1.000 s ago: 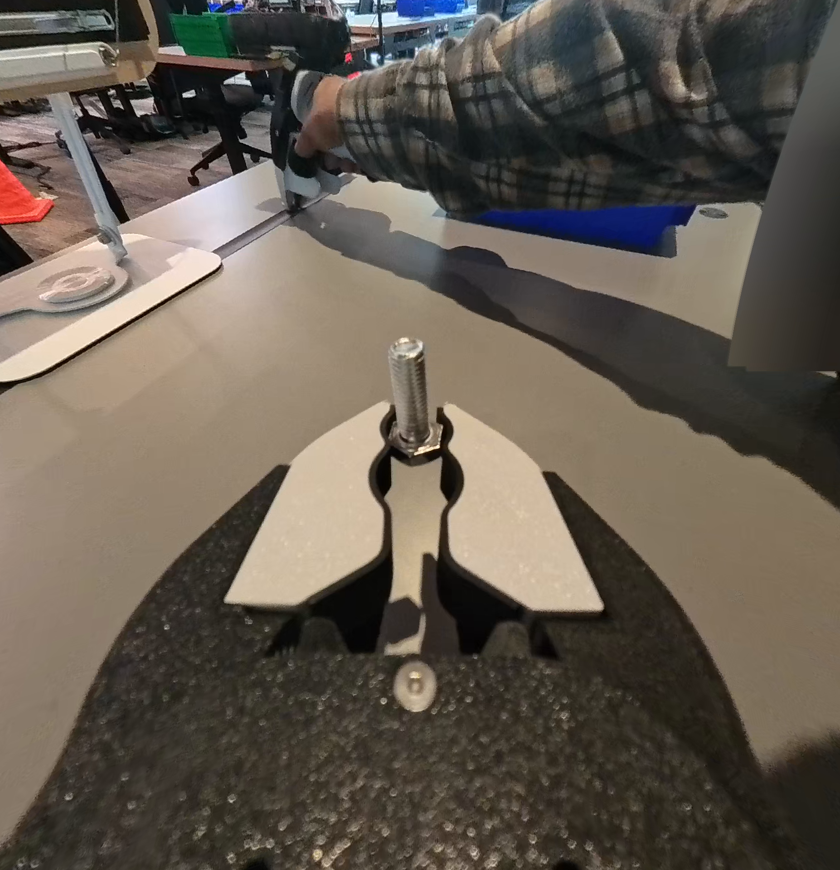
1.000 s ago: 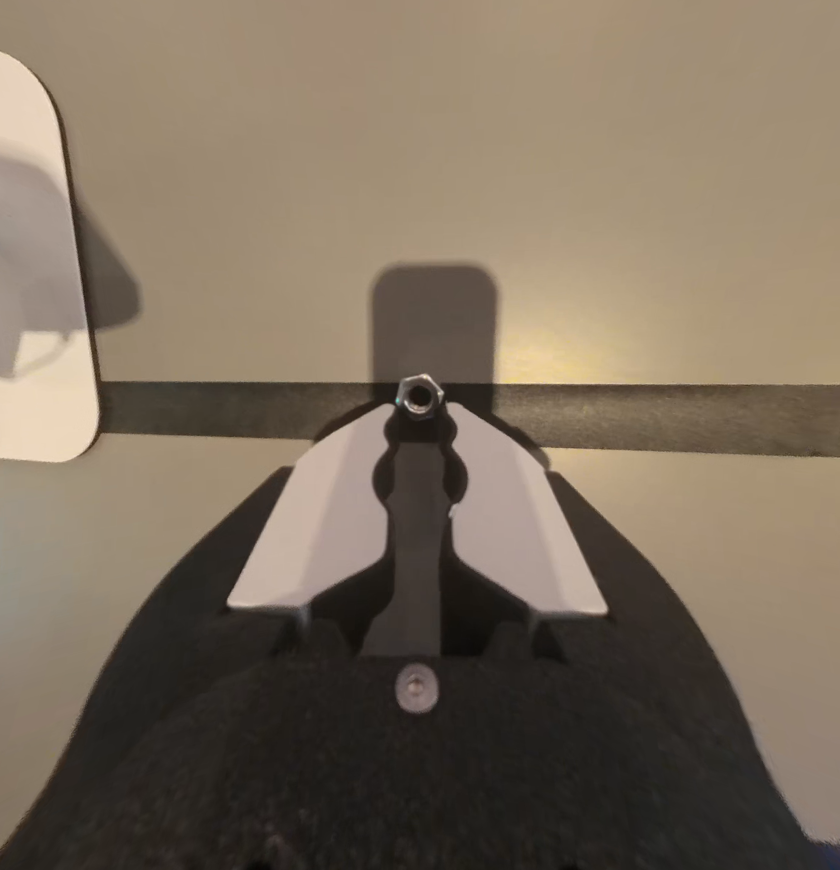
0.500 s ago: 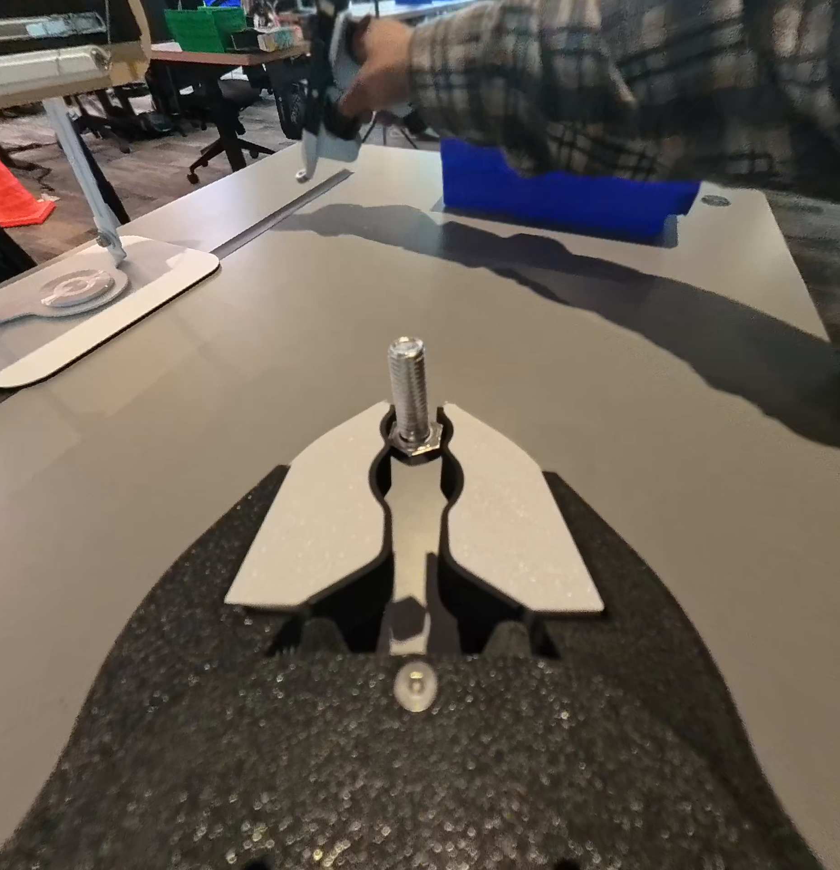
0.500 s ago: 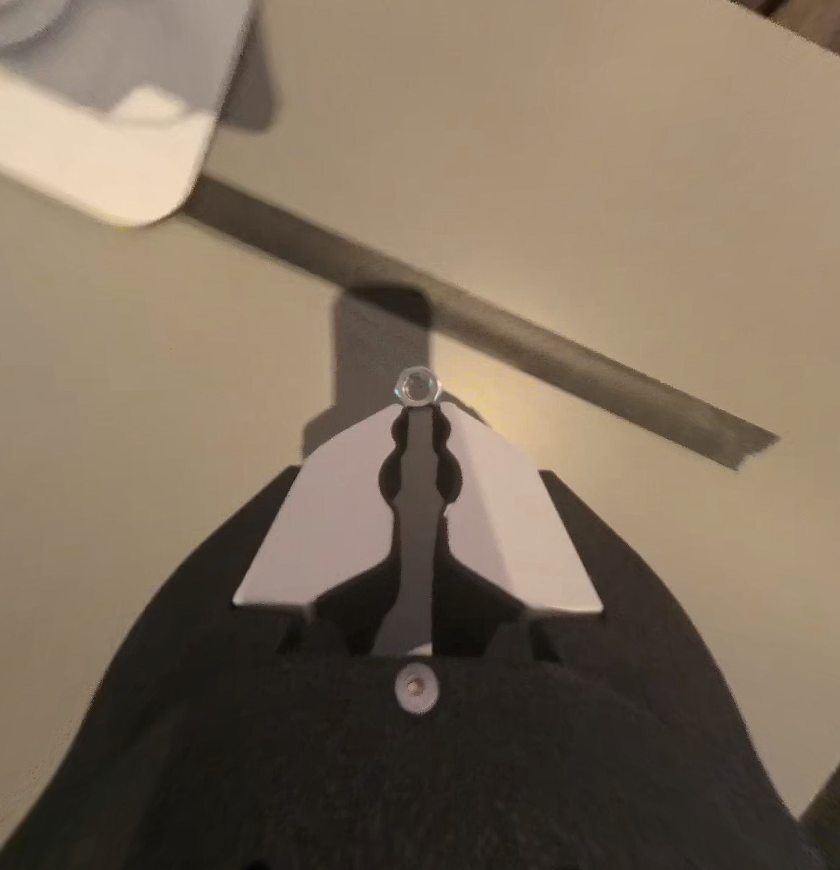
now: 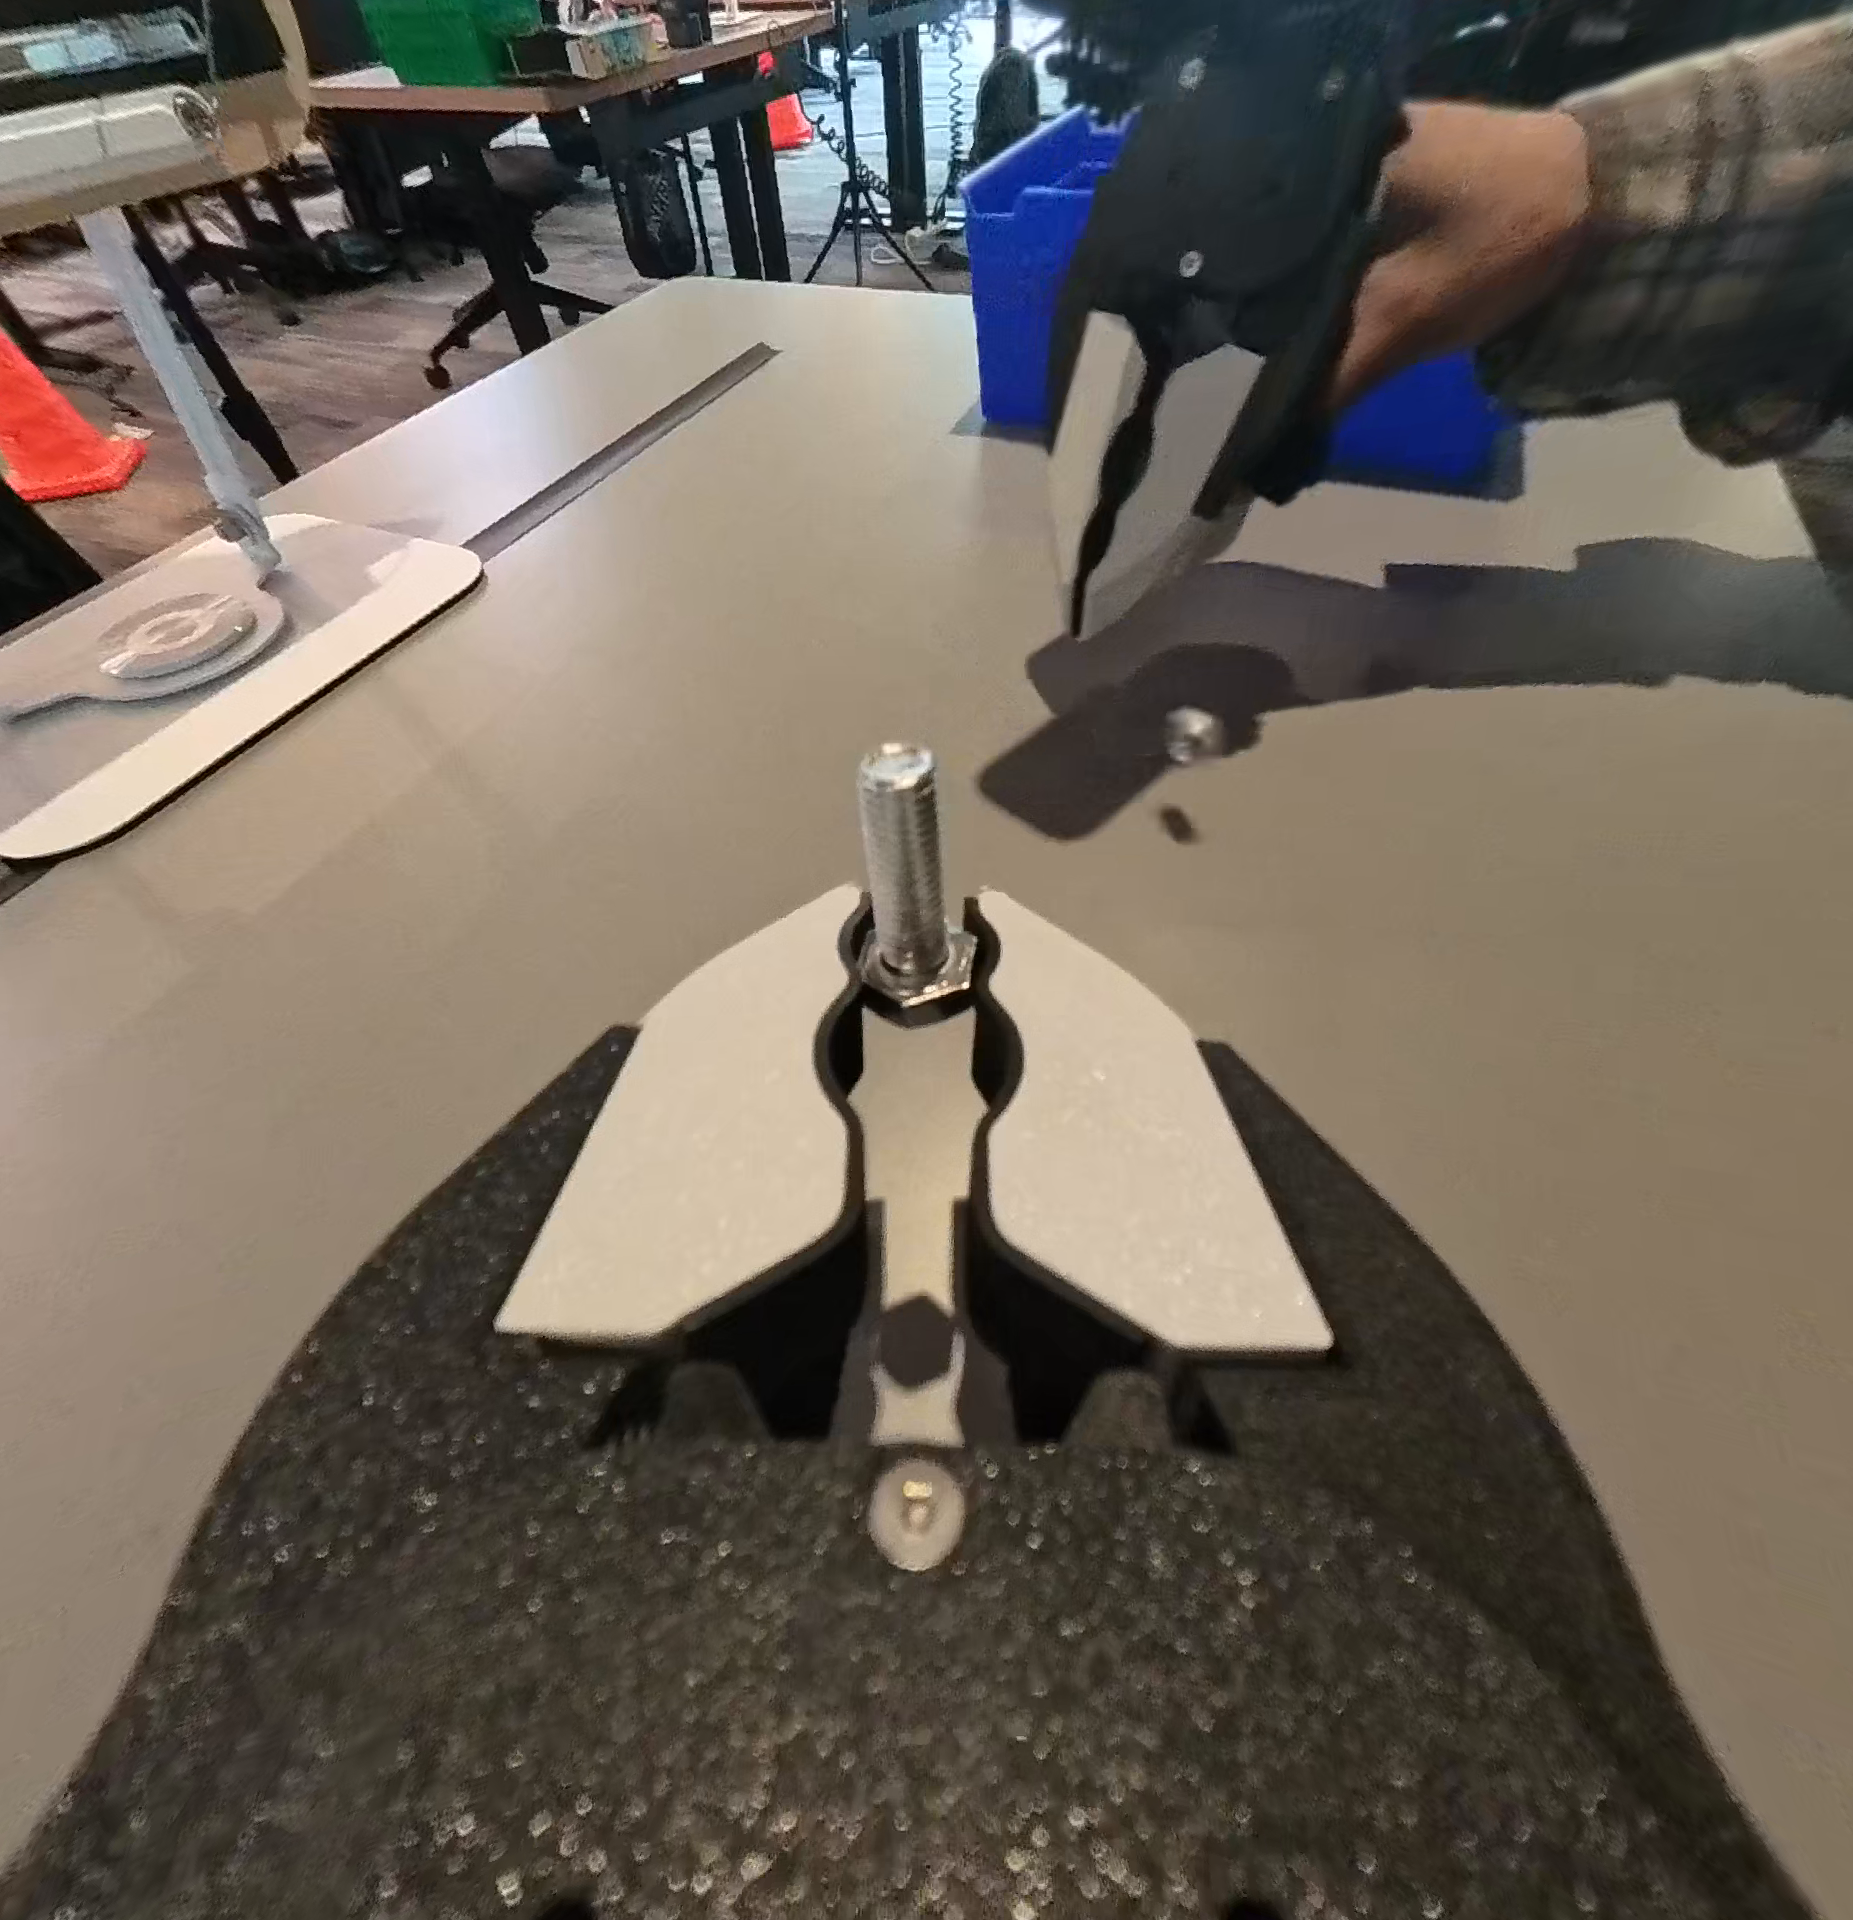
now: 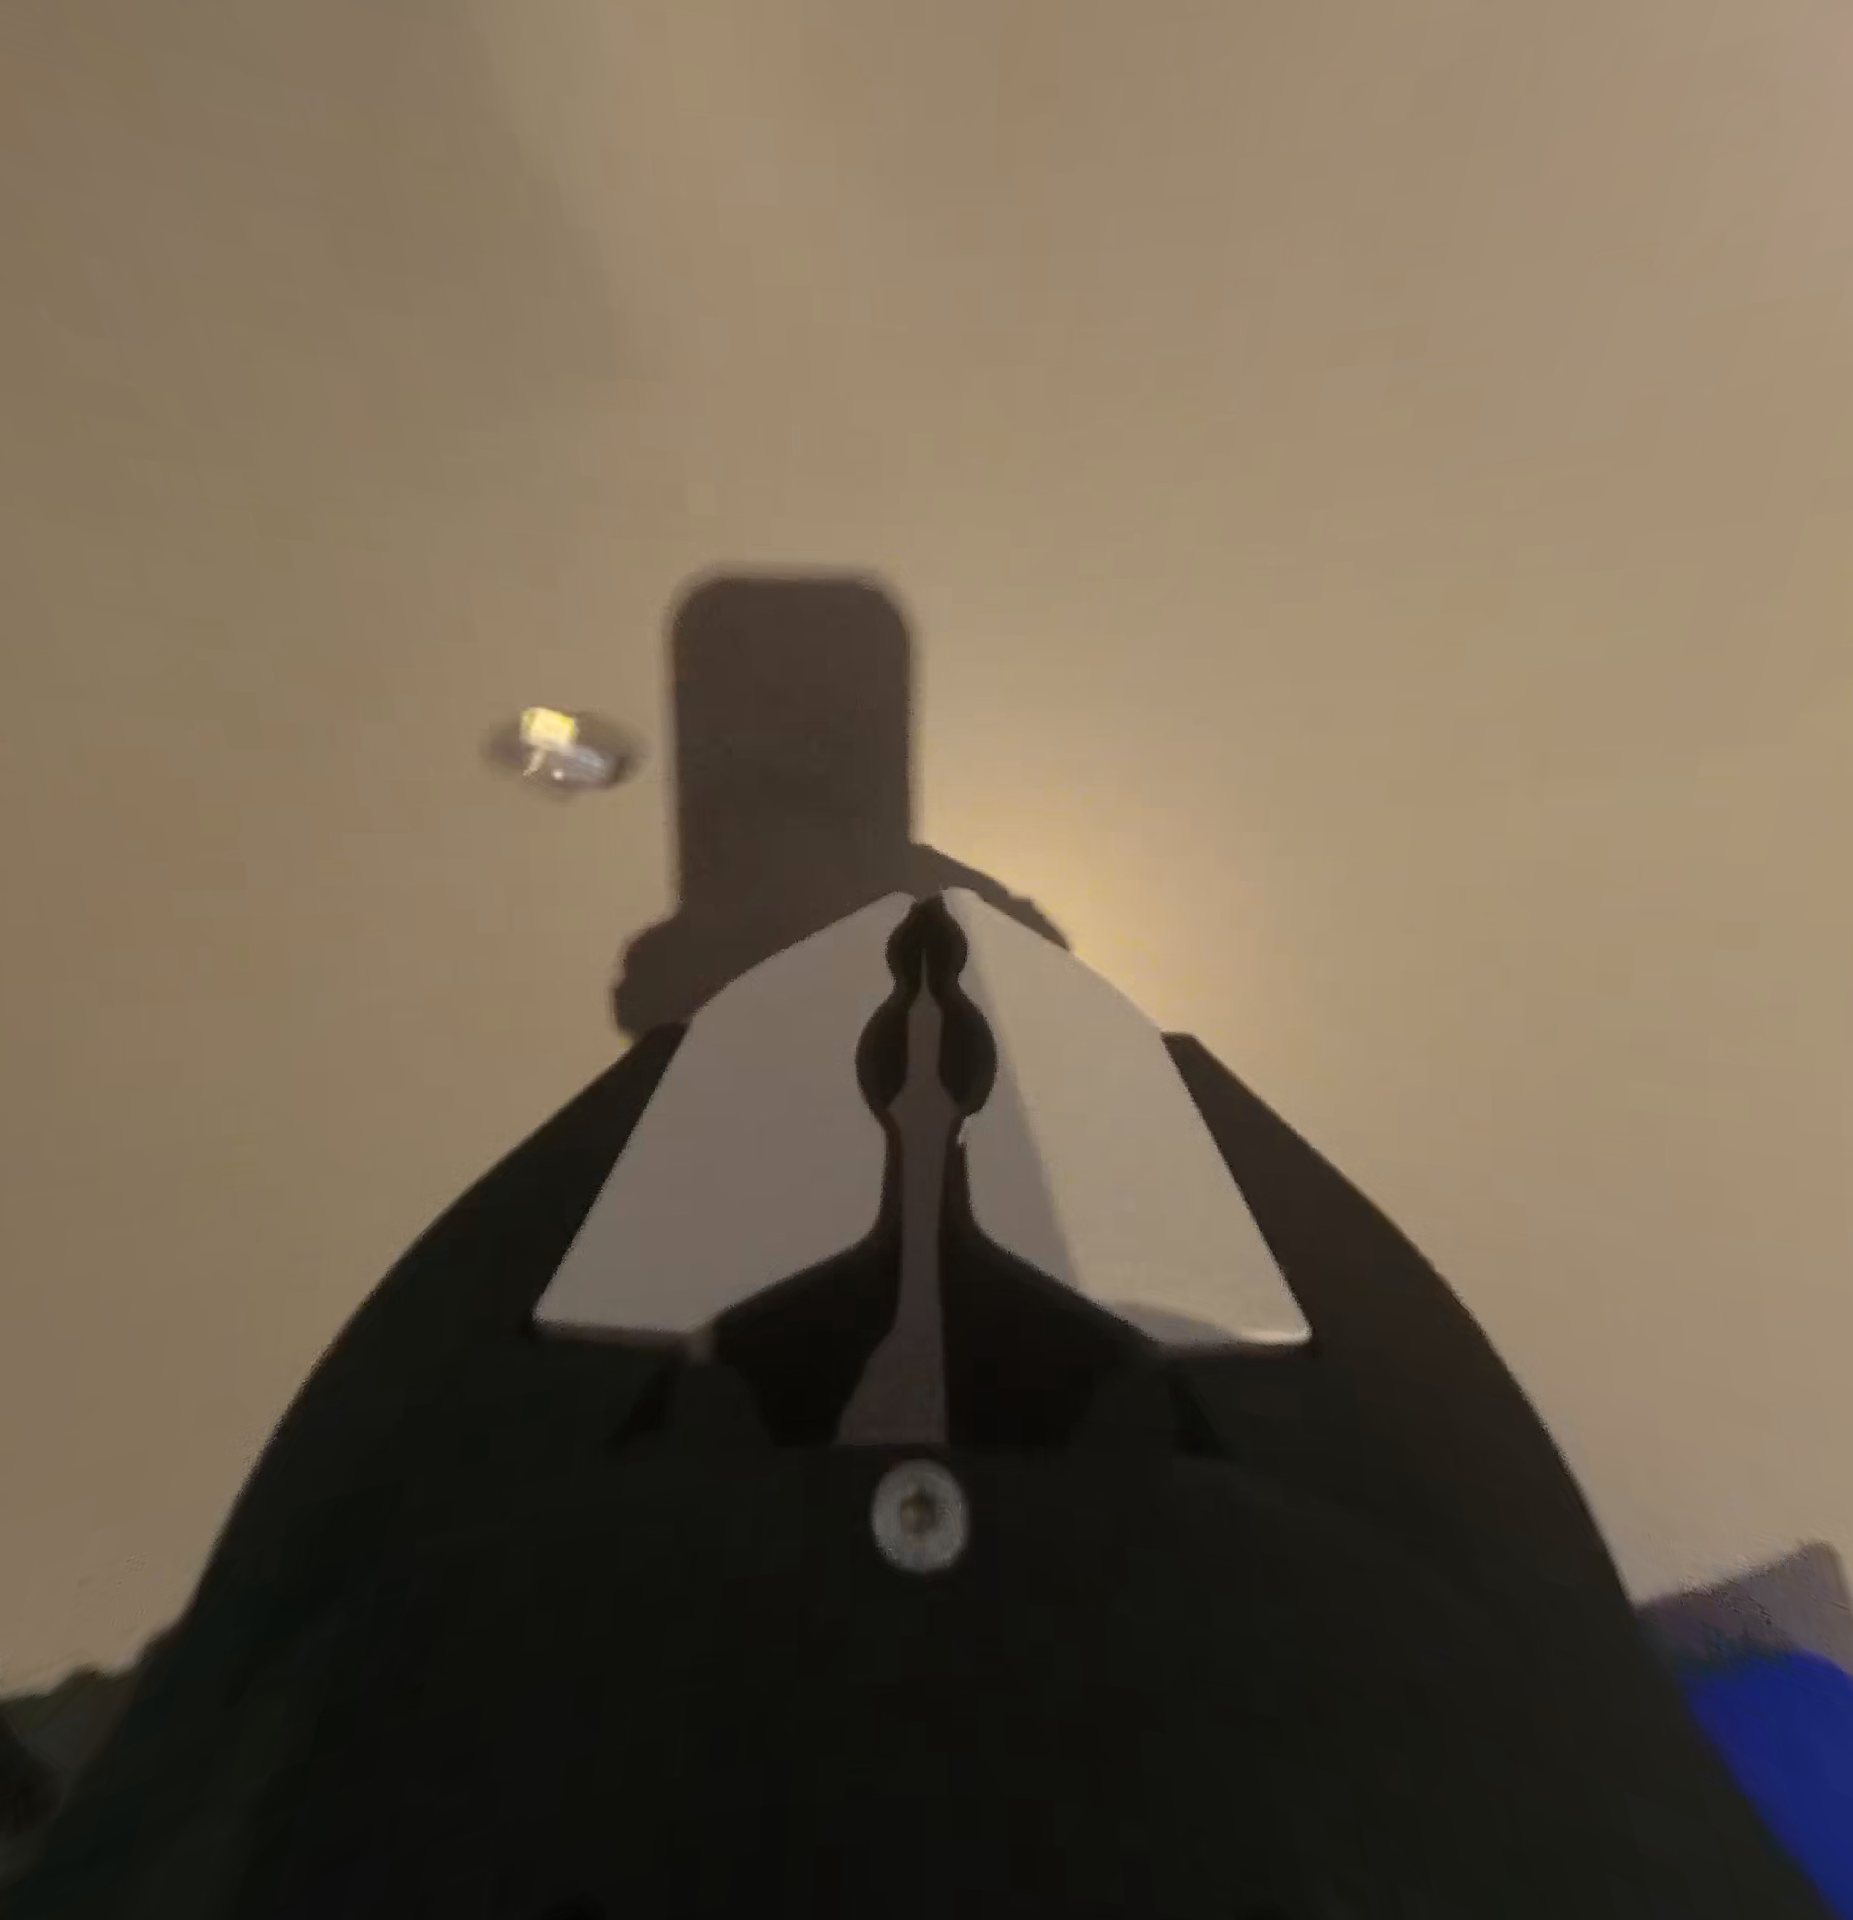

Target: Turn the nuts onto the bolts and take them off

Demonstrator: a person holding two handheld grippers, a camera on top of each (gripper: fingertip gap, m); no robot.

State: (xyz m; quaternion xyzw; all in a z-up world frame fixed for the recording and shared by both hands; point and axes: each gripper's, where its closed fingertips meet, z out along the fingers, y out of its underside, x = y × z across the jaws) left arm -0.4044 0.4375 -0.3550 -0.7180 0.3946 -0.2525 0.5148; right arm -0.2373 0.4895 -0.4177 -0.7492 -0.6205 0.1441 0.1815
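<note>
In the left gripper (image 5: 917,920), clenched on the hex head: a steel bolt (image 5: 901,842), upright, thread pointing up, with the head on the grey table (image 5: 434,935) or just above it; cannot tell which. No nut on the thread.

On the right gripper (image 6: 927,906), fingers pressed together at the tips, with nothing between them. To the right of the bolt, near it but apart: the small nut (image 5: 1192,736), loose, free of both grippers, blurred in the right wrist view. Seemingly in the air, judging from a small dark spot on the table just beside it; hard to say for sure. Behind, a blue bin (image 5: 1015,260) toward the far edge.

Likely risks from here: rolling or skidding of the nut over the smooth table toward an edge, with nothing there to stop it. Also a poor regrasp of such a small, flat piece, then a tilted start on the thread and cross-threading. With any loosening of the left grip meanwhile, a toppled bolt.
</note>
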